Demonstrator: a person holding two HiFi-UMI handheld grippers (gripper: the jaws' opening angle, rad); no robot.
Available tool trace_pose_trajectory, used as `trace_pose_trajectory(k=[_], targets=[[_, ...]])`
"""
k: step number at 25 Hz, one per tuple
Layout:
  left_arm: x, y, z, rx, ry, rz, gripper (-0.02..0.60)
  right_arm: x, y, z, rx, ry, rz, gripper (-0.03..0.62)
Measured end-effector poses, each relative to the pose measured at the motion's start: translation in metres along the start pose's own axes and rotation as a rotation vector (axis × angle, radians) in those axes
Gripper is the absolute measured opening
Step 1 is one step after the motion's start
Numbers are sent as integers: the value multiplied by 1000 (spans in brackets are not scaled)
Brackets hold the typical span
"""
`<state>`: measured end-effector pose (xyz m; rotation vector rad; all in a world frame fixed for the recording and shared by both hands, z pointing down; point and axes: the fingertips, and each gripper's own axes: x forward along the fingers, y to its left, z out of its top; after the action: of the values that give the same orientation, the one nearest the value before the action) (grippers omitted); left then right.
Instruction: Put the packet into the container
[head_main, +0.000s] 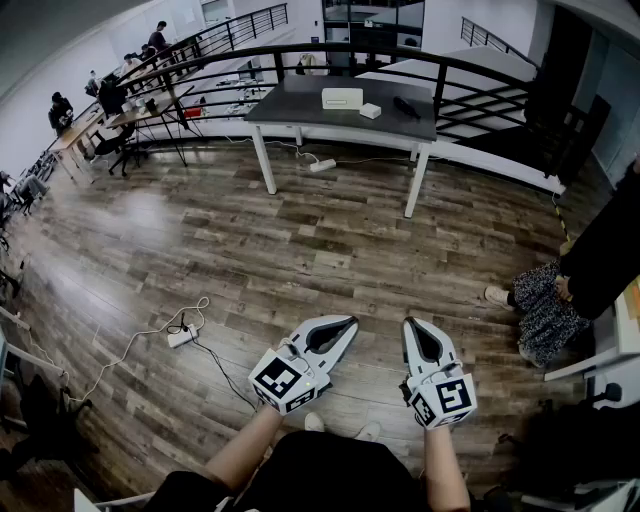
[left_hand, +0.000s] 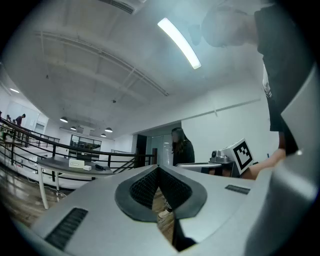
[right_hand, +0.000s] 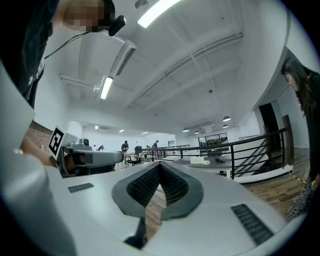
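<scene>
Head view — table (head_main: 300, 108), railing (head_main: 440, 78), power strip (head_main: 181, 338)

Left tongs (left_hand: 158, 167), tips together and empty; grey table (left_hand: 52, 162) far beyond, left.

Dark-topped desk (head_main: 295, 108) on white legs stood at far side of wood-plank floor (head_main: 300, 250), white box (head_main: 342, 97), smaller white block (head_main: 370, 111) and black object (head_main: 406, 106) lay on top, white power strip (head_main: 181, 338) with cables lay on floor
</scene>
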<state>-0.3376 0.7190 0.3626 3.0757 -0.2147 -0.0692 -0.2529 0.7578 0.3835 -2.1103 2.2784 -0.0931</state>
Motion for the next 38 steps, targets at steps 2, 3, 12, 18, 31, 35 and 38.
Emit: trace_pose_trajectory(k=[2, 3, 12, 18, 31, 35, 38], targets=[[1, 0, 0, -1, -1, 1, 6, 0, -1, -1, 1, 2, 2, 3], [2, 0, -1, -1, -1, 1, 6, 0, -1, -2, 1, 2, 3, 3], [7, 2, -4, -8, 4, 13, 5, 1, -10, 1, 12, -17, -2, 3], [15, 0, -5, -9, 3, 22, 5, -2, -20, 2, 10, -17, -6, 3], [48, -27, -8, 2, 10, 43, 6, -23, -54, 5, 13, -26, 13, 3], [55, -31, -12, 4, 12, 63, 5, -27, -64, 4, 9, -29, 30, 3], [58, -29, -15, -19, 14, 92, 5, -25, -70, 0, 16, -27, 49, 3]])
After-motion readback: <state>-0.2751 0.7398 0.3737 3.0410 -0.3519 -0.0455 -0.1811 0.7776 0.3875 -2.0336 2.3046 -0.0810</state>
